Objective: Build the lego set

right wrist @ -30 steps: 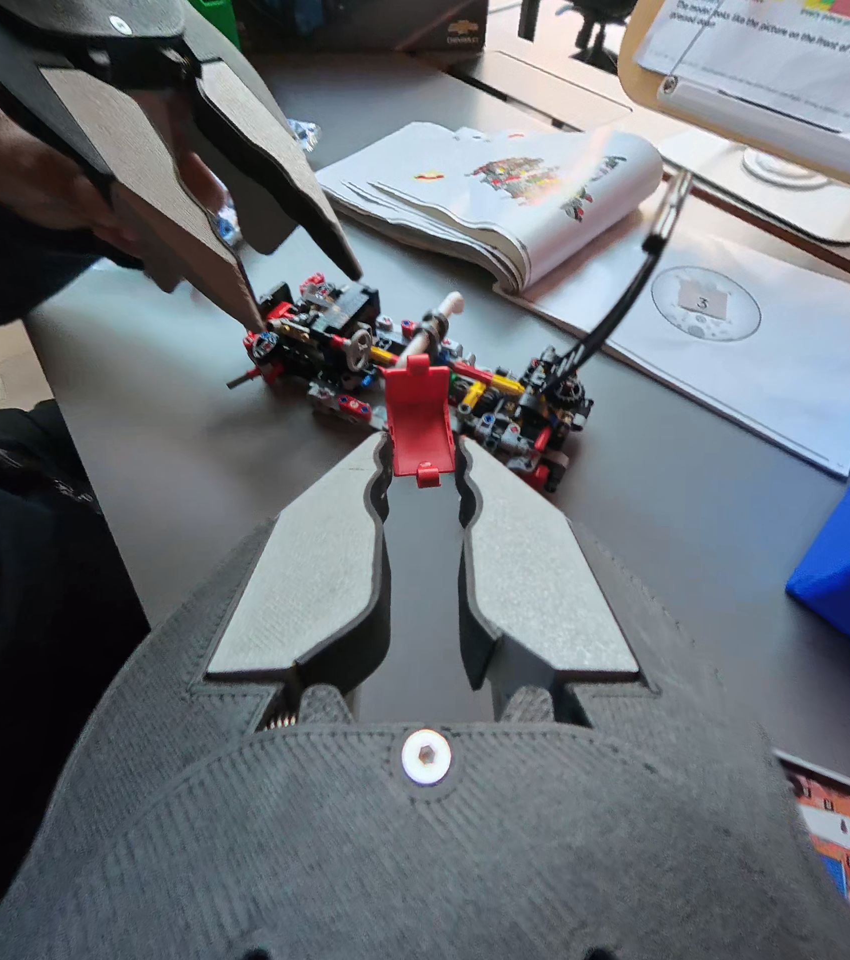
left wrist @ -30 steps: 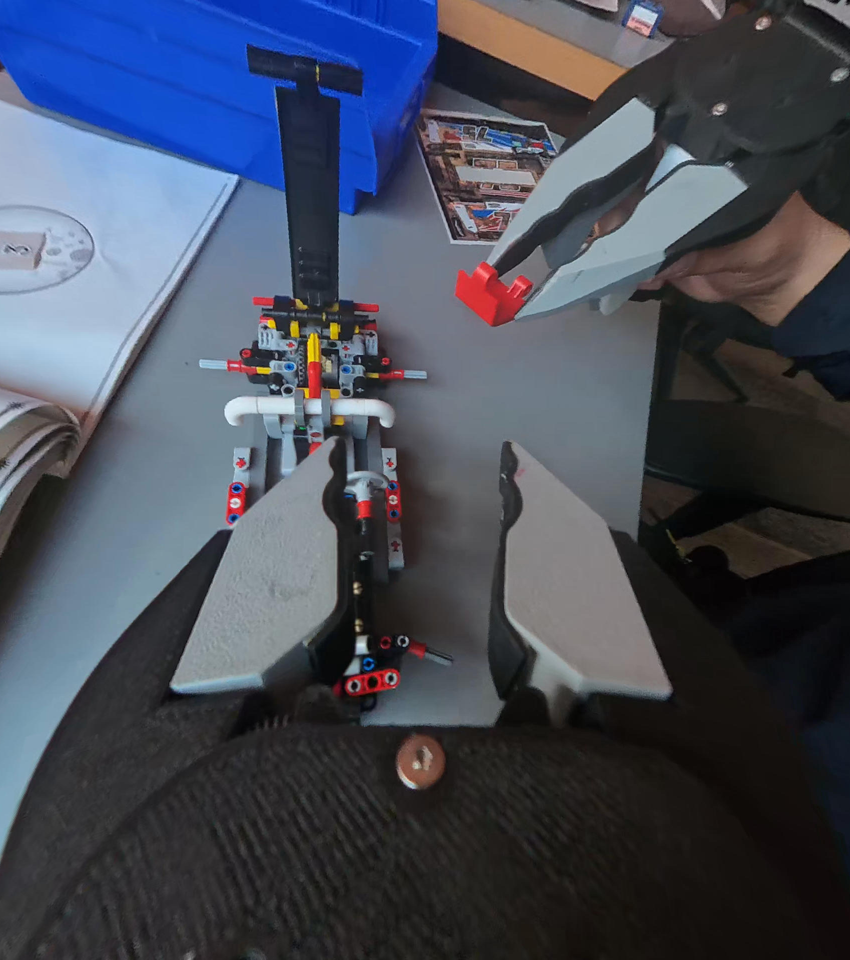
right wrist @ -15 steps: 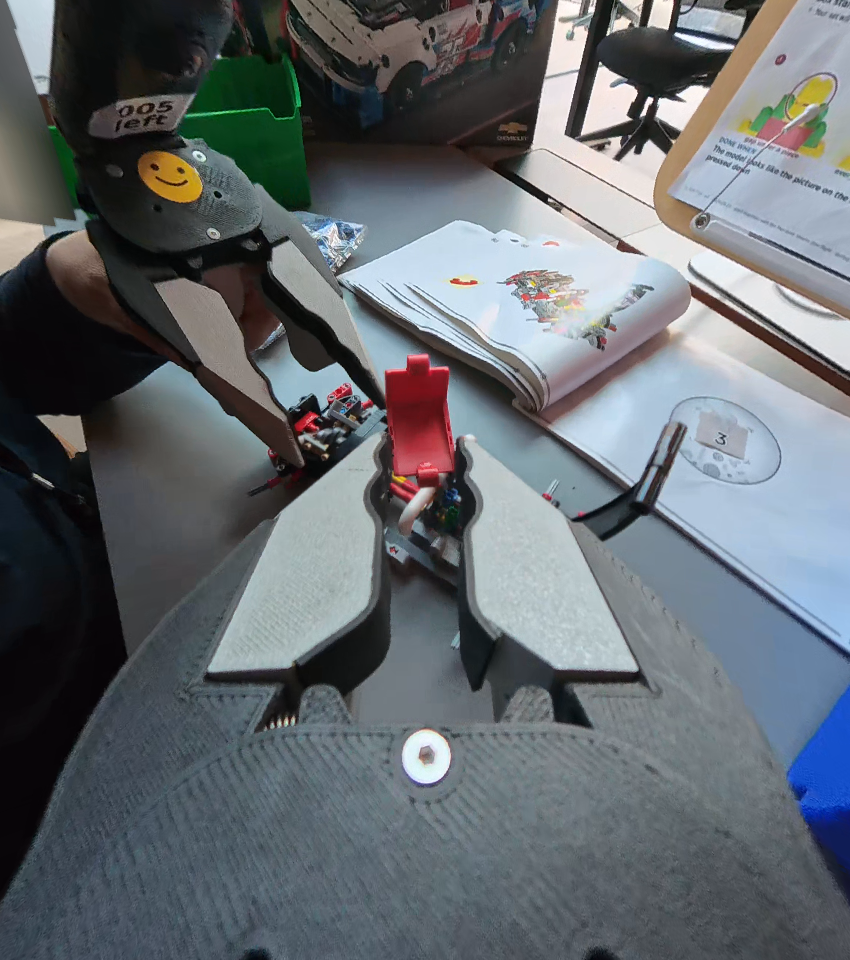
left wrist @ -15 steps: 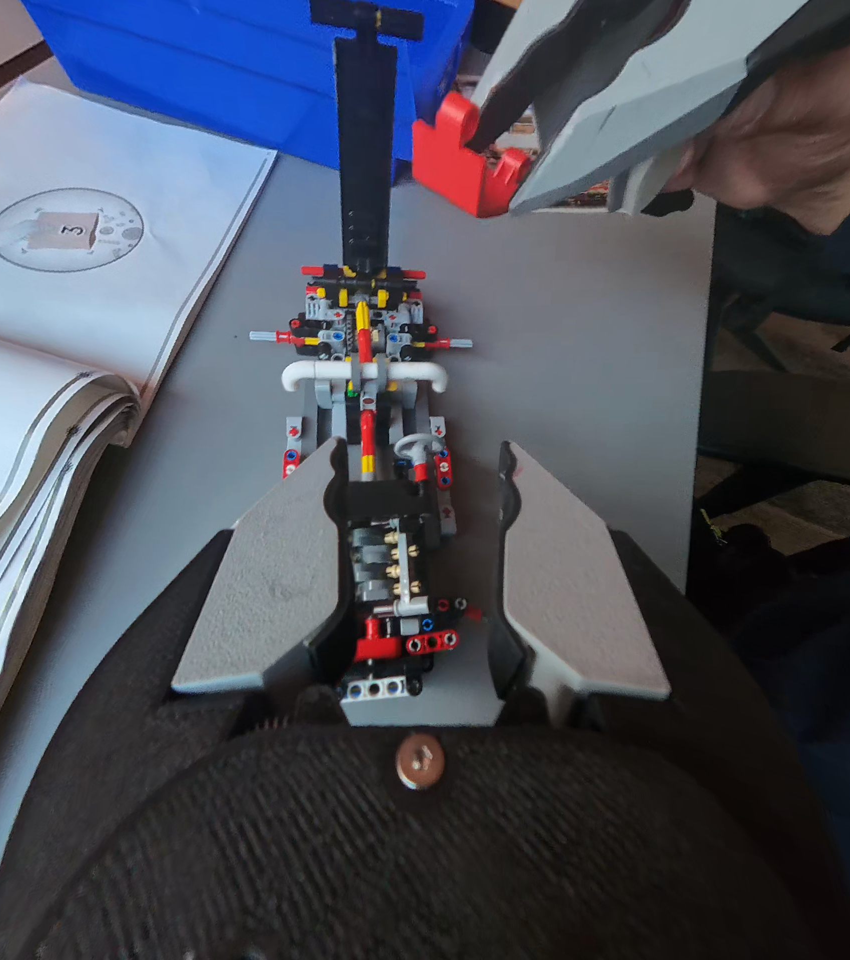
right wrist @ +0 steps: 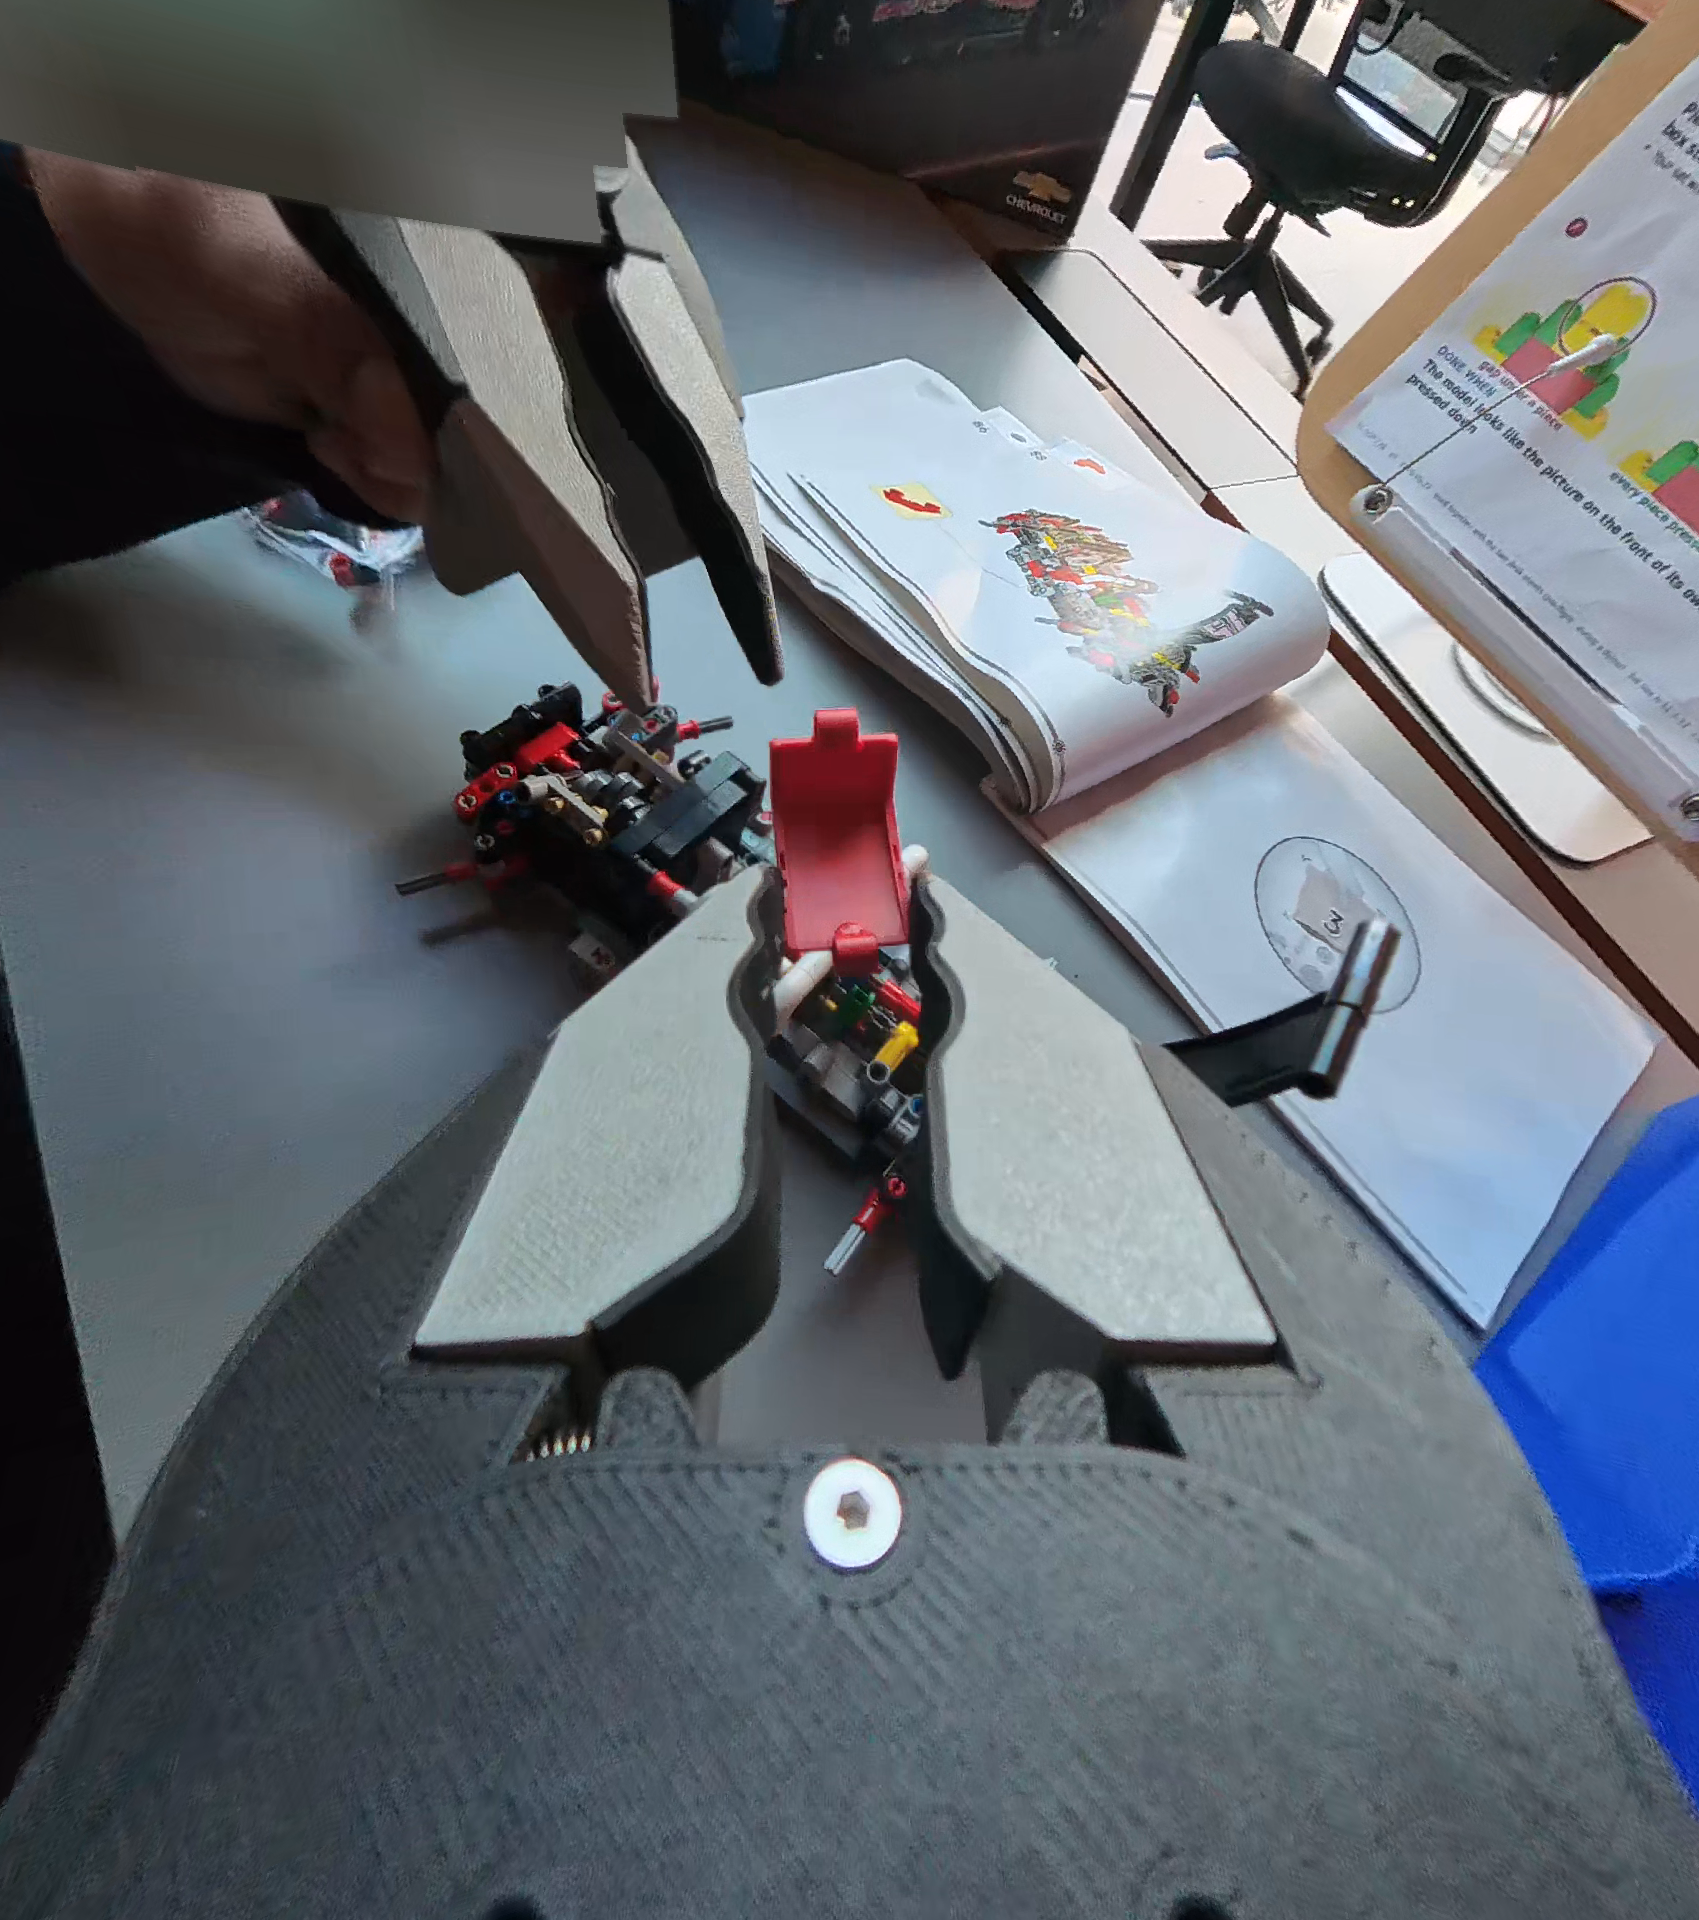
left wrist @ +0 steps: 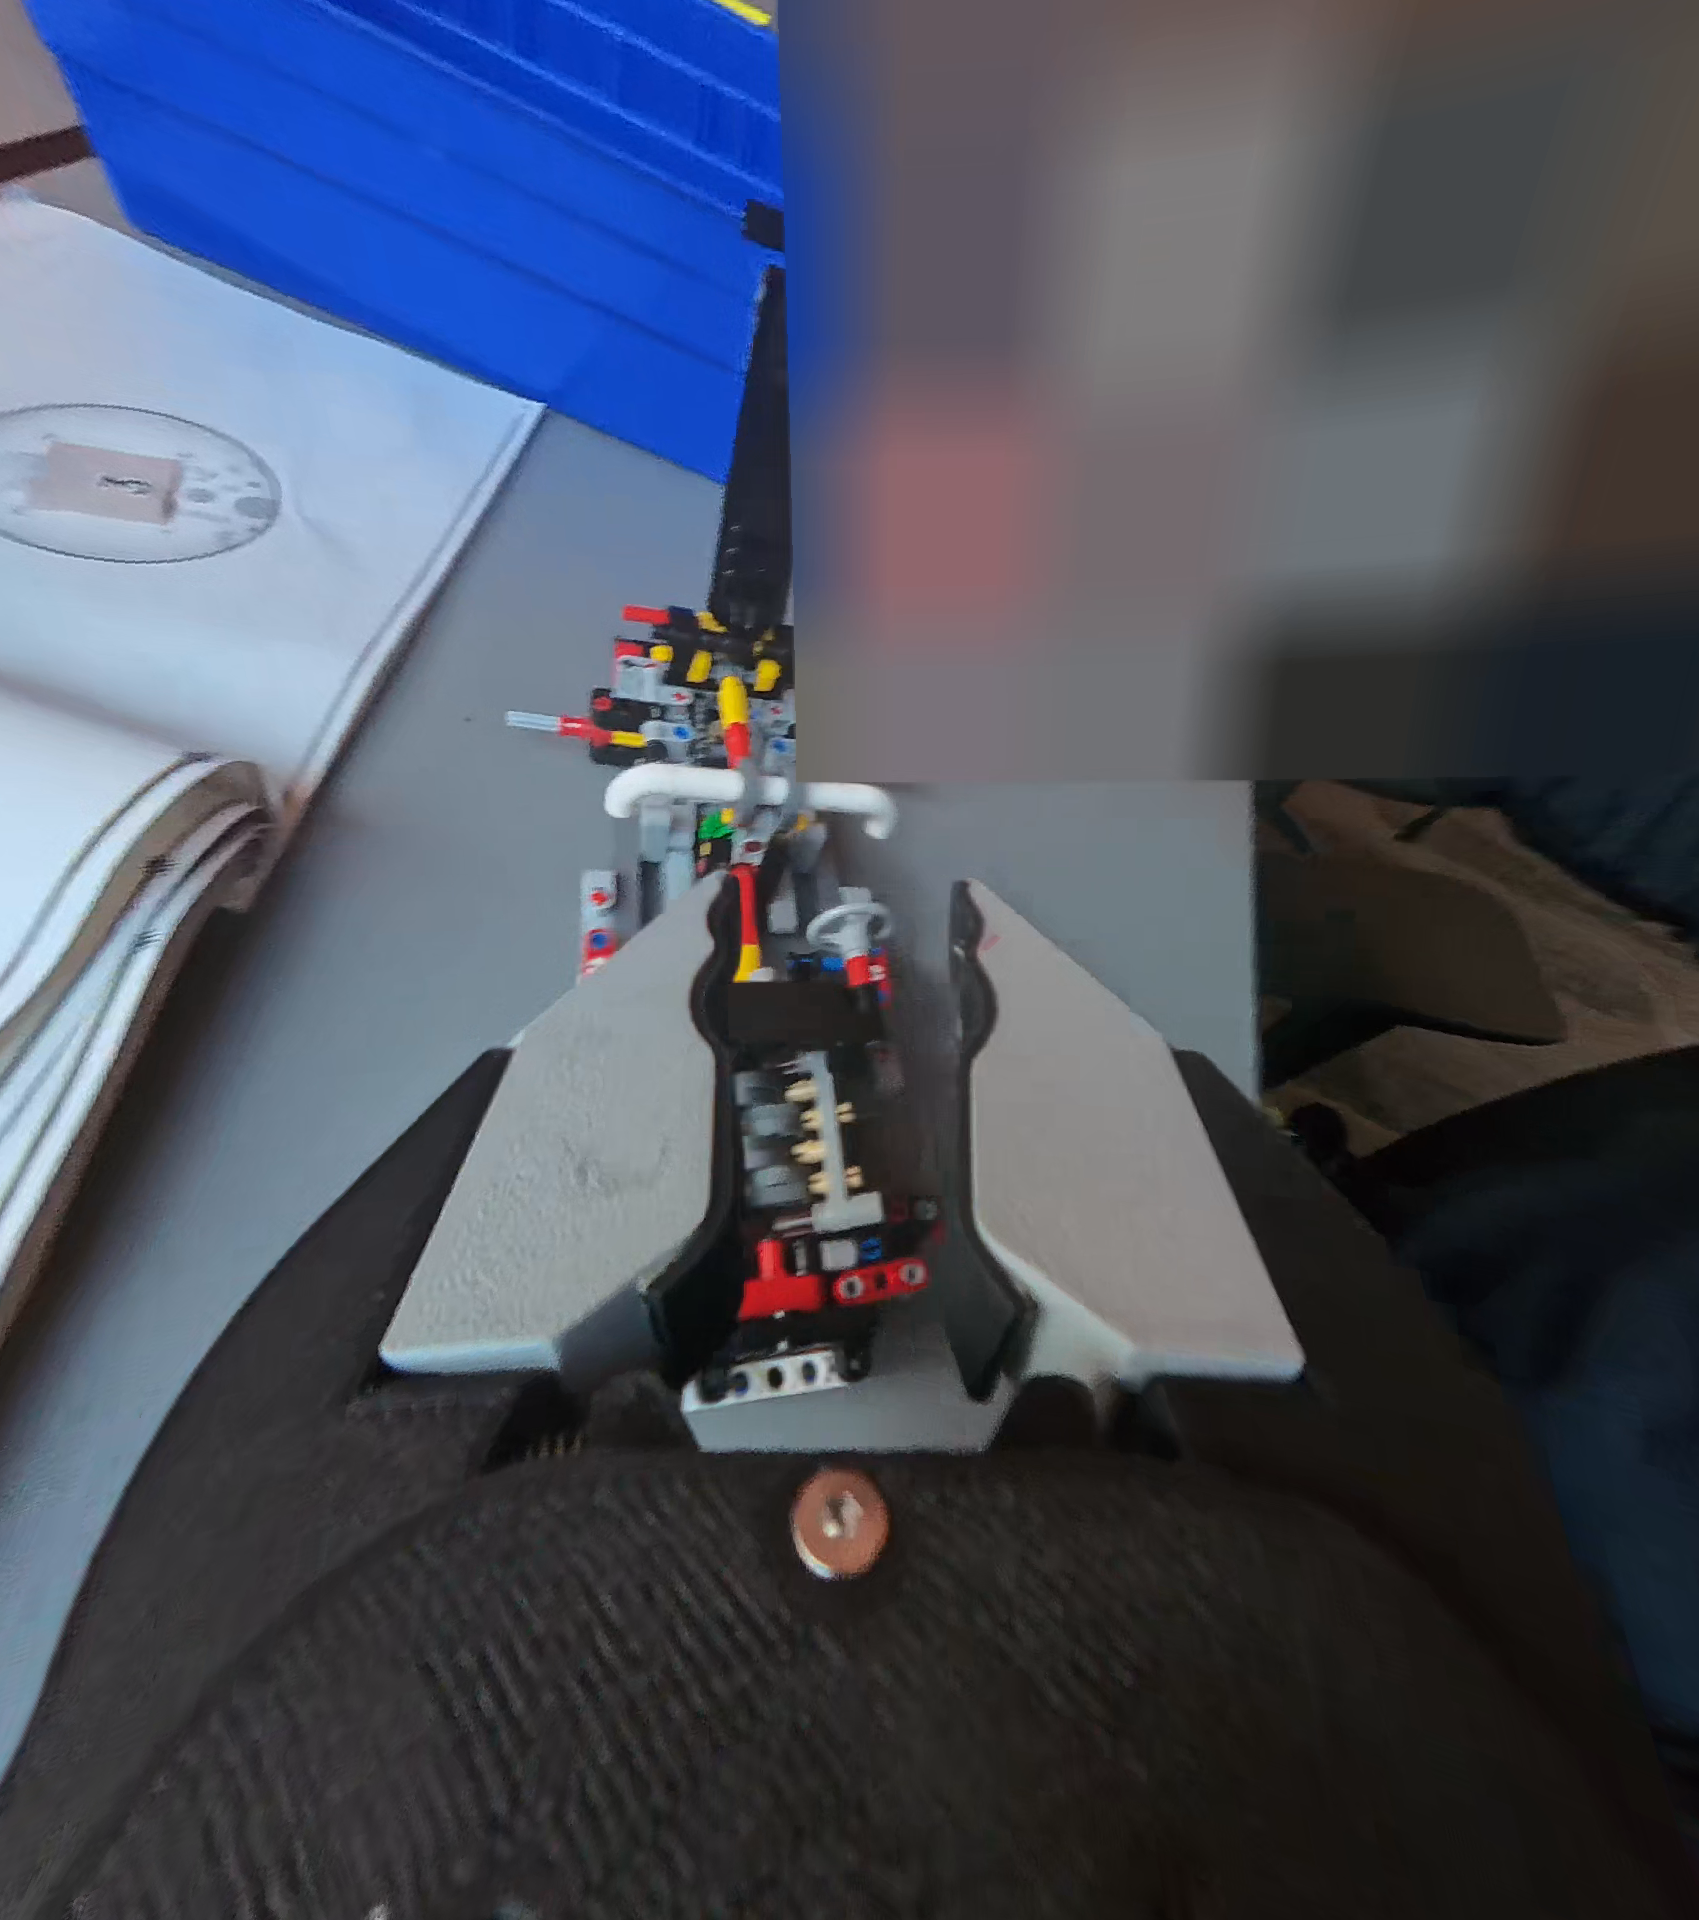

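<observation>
I'm narrowing my left claw point(left wrist: 840, 904) around the brick car chassis point(left wrist: 803, 1143) on the counter point(left wrist: 429, 883), still open, not pinching. My right claw point(right wrist: 840, 894) is gripping the red seat point(right wrist: 834, 821), hovering over the chassis's middle.

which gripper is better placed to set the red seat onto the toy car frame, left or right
Right, probably. The right gripper already grips the red seat directly above the toy car frame. The left gripper is open over the frame's rear end.
</observation>
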A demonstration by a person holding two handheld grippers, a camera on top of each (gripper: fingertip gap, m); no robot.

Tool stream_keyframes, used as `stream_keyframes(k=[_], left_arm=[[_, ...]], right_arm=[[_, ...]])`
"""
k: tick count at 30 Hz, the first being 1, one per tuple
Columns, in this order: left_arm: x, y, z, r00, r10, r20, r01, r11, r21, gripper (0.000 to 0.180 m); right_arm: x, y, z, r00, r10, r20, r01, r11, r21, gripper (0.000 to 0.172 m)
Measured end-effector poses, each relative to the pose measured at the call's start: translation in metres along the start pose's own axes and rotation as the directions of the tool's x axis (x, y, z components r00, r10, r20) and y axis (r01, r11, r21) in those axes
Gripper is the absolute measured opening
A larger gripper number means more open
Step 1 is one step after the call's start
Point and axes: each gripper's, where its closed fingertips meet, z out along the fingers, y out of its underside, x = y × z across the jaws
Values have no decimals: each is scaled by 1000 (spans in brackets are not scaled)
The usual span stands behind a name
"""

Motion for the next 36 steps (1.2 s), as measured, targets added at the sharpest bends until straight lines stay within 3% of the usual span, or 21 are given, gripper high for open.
stream_keyframes(k=[3,8,18,22,25,30,33,36], left_arm=[[17,-8,3,994,-48,-100,51,999,20,41],[38,-19,18,989,-30,-142,32,999,14,48],[36,-13,44,991,-78,-109,76,997,-27,31],[25,-9,48,993,-96,-74,93,995,-39,13],[20,-11,47,992,-100,-74,100,995,-14,9],[16,-21,37,985,-143,-97,152,984,93,4],[12,-21,21,979,-178,-97,193,967,168,4],[3,-16,-18,978,-195,-69,206,944,259,4]], right_arm=[[-2,0,-2,994,-107,-38,105,993,-49,21],[-7,5,0,957,-280,-73,267,952,-149,21],[-17,18,5,840,-525,-140,473,833,-288,21],[-19,17,7,835,-534,-135,483,828,-286,20],[-17,14,8,817,-553,-161,497,818,-289,21],[-17,-7,8,804,-525,-281,494,851,-178,16],[-25,-14,7,880,-394,-265,396,917,-45,23],[-32,-24,2,948,-250,-199,275,955,110,22]])
